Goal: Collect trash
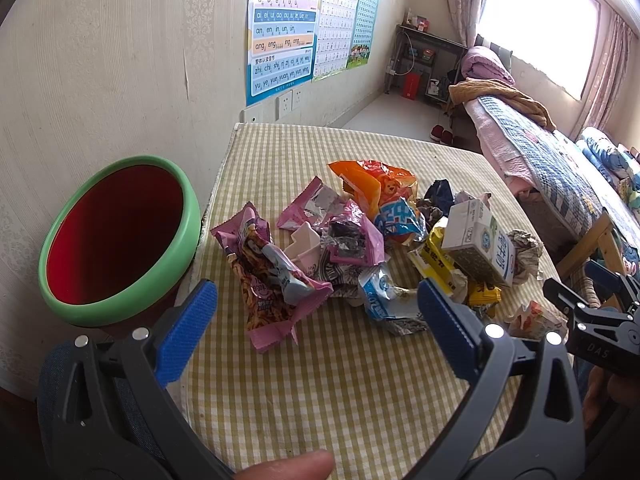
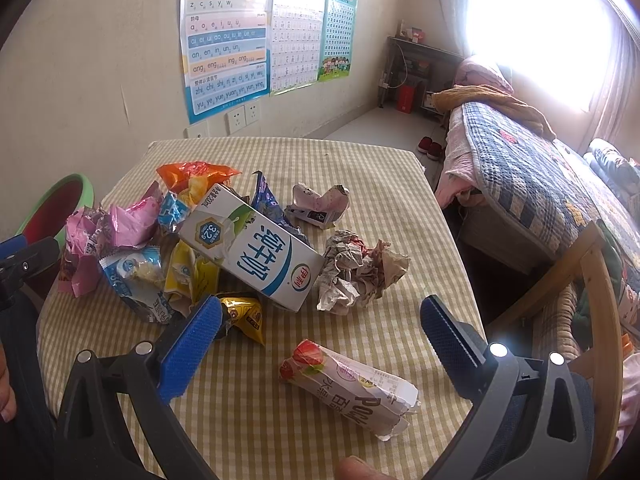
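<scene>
A heap of trash lies on the checked table [image 1: 340, 380]: a pink snack wrapper [image 1: 272, 280], an orange bag [image 1: 372, 184], a white milk carton [image 1: 476, 244] [image 2: 252, 252], crumpled paper [image 2: 360, 268] and a flattened Pocky box [image 2: 352, 384]. A green-rimmed red bin [image 1: 116, 236] stands at the table's left edge. My left gripper [image 1: 316, 312] is open, just short of the pink wrapper, holding nothing. My right gripper [image 2: 320, 320] is open above the Pocky box, empty, and shows as a black frame [image 1: 600, 320] in the left wrist view.
Wall with posters [image 1: 280, 32] and sockets lies behind the table. A bed [image 2: 540, 184] with a quilt and a wooden frame stands to the right, close to the table's right edge. Shoes [image 2: 430, 146] sit on the floor beyond.
</scene>
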A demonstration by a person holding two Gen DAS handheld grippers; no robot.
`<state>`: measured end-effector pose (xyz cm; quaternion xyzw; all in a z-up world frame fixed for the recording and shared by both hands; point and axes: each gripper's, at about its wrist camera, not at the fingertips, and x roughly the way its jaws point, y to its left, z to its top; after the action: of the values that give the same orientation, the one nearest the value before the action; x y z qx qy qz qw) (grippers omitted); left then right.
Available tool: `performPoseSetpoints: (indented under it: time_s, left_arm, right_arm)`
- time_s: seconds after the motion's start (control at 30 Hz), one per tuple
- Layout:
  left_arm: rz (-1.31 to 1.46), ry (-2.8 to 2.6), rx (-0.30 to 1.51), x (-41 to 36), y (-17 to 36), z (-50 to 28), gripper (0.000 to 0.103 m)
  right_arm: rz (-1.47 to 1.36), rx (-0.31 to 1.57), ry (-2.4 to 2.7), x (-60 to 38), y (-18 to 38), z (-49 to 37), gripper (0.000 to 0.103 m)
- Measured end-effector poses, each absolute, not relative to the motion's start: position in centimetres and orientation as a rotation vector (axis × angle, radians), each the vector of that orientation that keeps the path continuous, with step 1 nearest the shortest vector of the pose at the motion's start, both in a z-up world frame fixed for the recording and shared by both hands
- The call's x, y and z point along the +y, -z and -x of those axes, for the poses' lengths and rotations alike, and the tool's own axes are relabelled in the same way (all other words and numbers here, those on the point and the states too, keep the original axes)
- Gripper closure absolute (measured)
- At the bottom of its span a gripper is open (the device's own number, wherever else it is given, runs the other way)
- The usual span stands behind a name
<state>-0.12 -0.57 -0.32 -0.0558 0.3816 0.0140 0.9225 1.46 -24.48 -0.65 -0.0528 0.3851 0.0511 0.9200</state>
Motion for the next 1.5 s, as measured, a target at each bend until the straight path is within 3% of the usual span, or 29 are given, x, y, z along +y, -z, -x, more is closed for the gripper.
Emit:
performPoseSetpoints:
  time_s: [1.5]
  left_arm:
    - [0.120,-0.025,0.790,-0.74,0.48,0.12,0.005]
  right_arm:
    - [0.113,0.798,-0.105,-24.36,0.92,-1.51,0.007]
